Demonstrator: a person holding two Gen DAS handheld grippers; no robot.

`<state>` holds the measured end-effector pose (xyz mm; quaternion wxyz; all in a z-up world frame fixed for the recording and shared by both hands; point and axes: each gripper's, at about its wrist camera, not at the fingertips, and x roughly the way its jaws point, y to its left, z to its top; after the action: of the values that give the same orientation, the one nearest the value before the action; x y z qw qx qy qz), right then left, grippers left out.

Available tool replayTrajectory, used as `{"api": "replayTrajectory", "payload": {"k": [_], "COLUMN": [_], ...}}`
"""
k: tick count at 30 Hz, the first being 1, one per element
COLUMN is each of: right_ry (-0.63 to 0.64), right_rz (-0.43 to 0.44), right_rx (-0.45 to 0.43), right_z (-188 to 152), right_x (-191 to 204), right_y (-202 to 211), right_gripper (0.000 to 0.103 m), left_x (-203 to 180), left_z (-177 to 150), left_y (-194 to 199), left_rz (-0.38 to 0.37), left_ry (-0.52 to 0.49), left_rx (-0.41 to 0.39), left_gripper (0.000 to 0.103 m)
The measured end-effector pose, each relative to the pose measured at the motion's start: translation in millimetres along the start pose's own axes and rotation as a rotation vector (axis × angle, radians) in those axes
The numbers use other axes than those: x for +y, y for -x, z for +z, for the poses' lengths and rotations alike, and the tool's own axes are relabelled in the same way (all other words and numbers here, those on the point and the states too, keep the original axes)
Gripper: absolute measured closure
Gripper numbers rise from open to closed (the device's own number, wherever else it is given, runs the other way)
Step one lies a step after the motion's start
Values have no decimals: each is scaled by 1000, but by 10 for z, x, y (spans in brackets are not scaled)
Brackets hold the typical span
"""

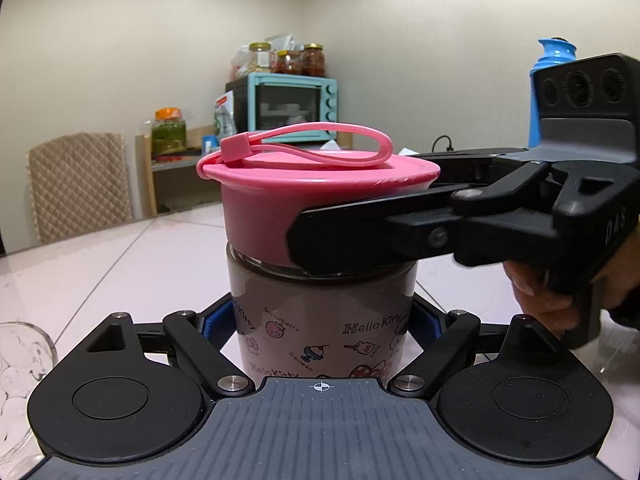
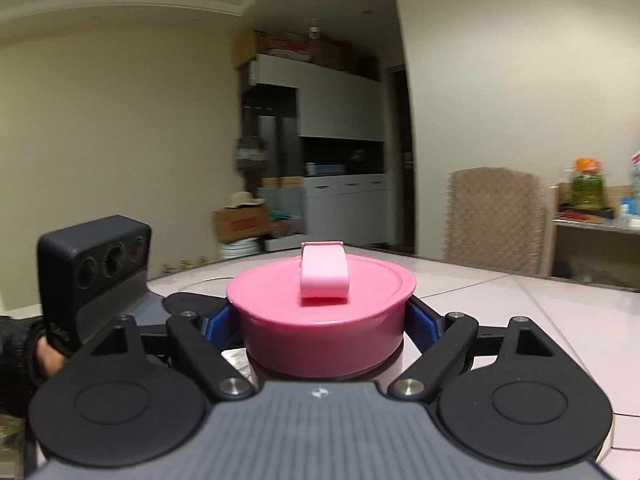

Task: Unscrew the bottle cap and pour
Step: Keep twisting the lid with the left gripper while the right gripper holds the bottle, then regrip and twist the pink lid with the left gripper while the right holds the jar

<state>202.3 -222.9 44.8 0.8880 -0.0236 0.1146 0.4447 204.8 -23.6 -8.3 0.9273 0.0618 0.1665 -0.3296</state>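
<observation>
Bottle (image 1: 320, 320) upright on counter (image 1: 100, 264), left gripper (image 1: 320, 320) clamping its body, right gripper (image 2: 324, 320) clamped on pink cap (image 2: 320, 304); I'd twist level, keeping the base firm.

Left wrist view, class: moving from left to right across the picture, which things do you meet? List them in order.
Clear glass → quilted chair → orange-lidded jar → pink cap on the Hello Kitty bottle → right gripper → blue bottle.
</observation>
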Motion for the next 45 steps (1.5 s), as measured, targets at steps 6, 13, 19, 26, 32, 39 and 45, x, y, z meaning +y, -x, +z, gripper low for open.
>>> {"api": "replayTrajectory", "payload": {"k": [6, 13, 19, 26, 32, 39, 45], "right_ry": [11, 14, 5, -38, -66, -66, -71], "right_rz": [-22, -144, -268, -399, -432, -475, -496], "right_rx": [15, -6, -6, -19, -18, -17, -13], "right_z": [74, 153, 182, 181, 117, 78, 40], "right_x": [81, 309, 569, 748, 753, 782, 798], "right_y": [16, 113, 102, 14, -46, -131, -163], "right_gripper": [17, 7, 6, 6, 6, 7, 9], "left_x": [-6, -14, -26, -29, -36, -47, -43], "left_z": [1, 2, 6, 6, 2, 1, 1], "left_y": [-1, 0, -1, -4, 1, 5, 2], "left_rz": [0, 1, 1, 1, 1, 1, 1], "left_ry": [0, 0, -1, -1, -1, -1, -1], "left_rx": [0, 0, 0, 0, 0, 0, 0], "left_gripper": [13, 13, 13, 13, 13, 13, 13]}}
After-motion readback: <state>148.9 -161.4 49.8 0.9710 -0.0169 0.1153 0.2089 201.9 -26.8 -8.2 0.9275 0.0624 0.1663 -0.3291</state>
